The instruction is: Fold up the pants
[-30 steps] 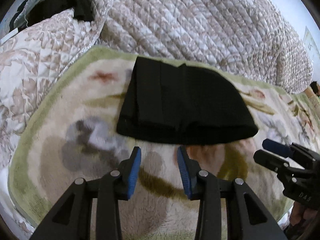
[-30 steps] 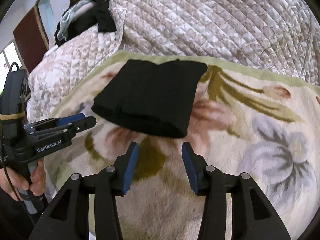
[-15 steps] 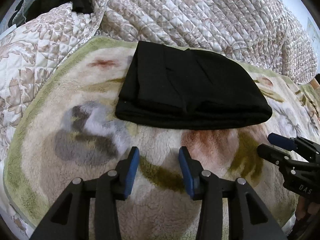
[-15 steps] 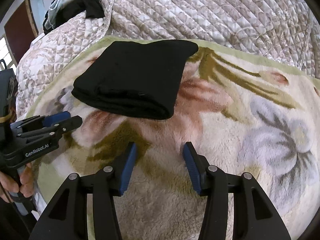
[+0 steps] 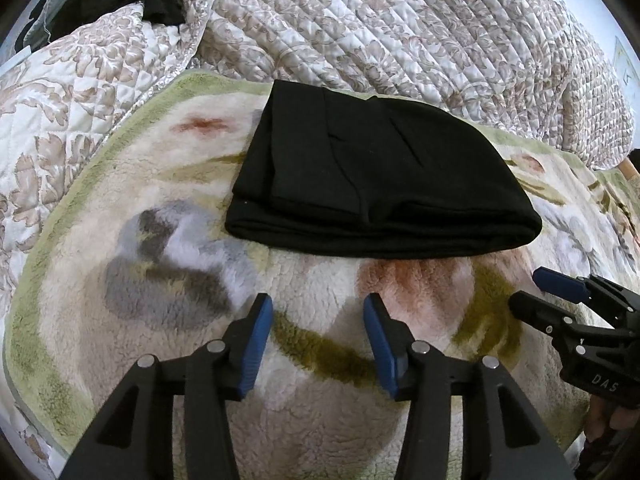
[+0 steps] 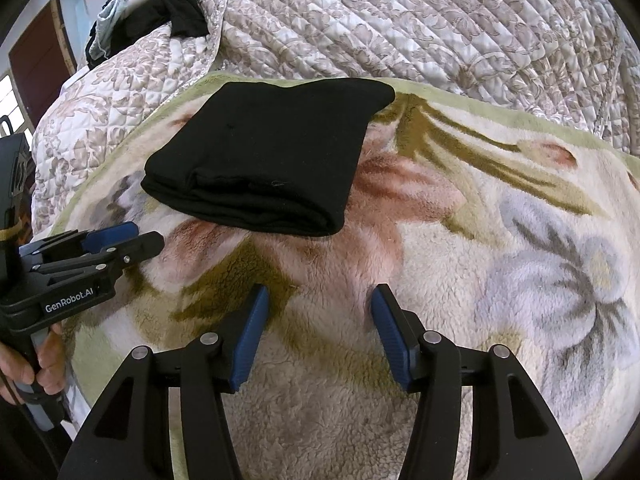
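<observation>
**Folded pants, both claws empty**

The black pants (image 5: 376,184) lie folded near the fleece blanket's (image 5: 328,408) far edge. Left gripper (image 5: 318,340) and right gripper (image 6: 318,336) hover parted, holding nothing. A careless nudge could apparently spring the layers loose.

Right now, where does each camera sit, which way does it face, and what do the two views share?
Left wrist: sits on the left gripper, facing forward over the floral blanket at the folded black pants; its own open fingers show below, the right gripper at right.
Right wrist: sits on the right gripper, facing the same pants from further right; its open fingers show, plus the left gripper and holding hand at left.
Shared: pants, blanket, quilted bedspread, each other's gripper.
</observation>
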The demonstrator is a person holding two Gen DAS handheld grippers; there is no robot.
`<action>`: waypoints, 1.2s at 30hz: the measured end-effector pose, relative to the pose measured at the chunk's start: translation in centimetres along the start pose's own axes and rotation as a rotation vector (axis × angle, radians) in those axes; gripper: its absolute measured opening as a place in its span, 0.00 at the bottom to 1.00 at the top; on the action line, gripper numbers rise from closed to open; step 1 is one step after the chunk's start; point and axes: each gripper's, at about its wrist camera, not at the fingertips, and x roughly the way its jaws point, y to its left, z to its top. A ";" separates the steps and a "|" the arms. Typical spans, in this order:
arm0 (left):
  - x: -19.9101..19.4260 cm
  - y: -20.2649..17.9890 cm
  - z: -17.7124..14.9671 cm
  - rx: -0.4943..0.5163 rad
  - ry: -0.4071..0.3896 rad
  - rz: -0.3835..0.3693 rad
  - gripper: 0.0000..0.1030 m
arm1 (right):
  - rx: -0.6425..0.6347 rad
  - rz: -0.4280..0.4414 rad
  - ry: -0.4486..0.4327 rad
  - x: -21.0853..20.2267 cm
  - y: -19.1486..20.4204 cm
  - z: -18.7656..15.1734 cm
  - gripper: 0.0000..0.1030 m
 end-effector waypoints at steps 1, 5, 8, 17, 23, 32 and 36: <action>0.0 0.0 0.0 0.001 0.000 0.000 0.50 | 0.001 0.000 -0.001 0.0 0.0 0.0 0.53; 0.0 -0.1 0.0 0.003 0.001 0.001 0.52 | -0.001 -0.001 -0.001 0.0 0.0 -0.1 0.54; 0.1 -0.1 0.0 0.004 0.000 0.001 0.53 | 0.000 -0.001 0.000 0.0 -0.1 -0.1 0.55; 0.2 -0.4 0.1 0.015 0.003 -0.010 0.60 | -0.003 -0.003 -0.003 0.0 0.1 -0.1 0.56; 0.2 -0.4 0.1 0.015 0.003 -0.009 0.60 | -0.004 -0.004 -0.004 0.0 0.1 -0.1 0.56; 0.2 -0.4 0.1 0.014 0.005 -0.012 0.62 | -0.005 -0.003 -0.004 0.1 0.0 0.0 0.56; 0.3 -0.4 0.1 0.021 0.005 -0.009 0.63 | -0.004 -0.005 -0.004 0.0 0.1 -0.1 0.56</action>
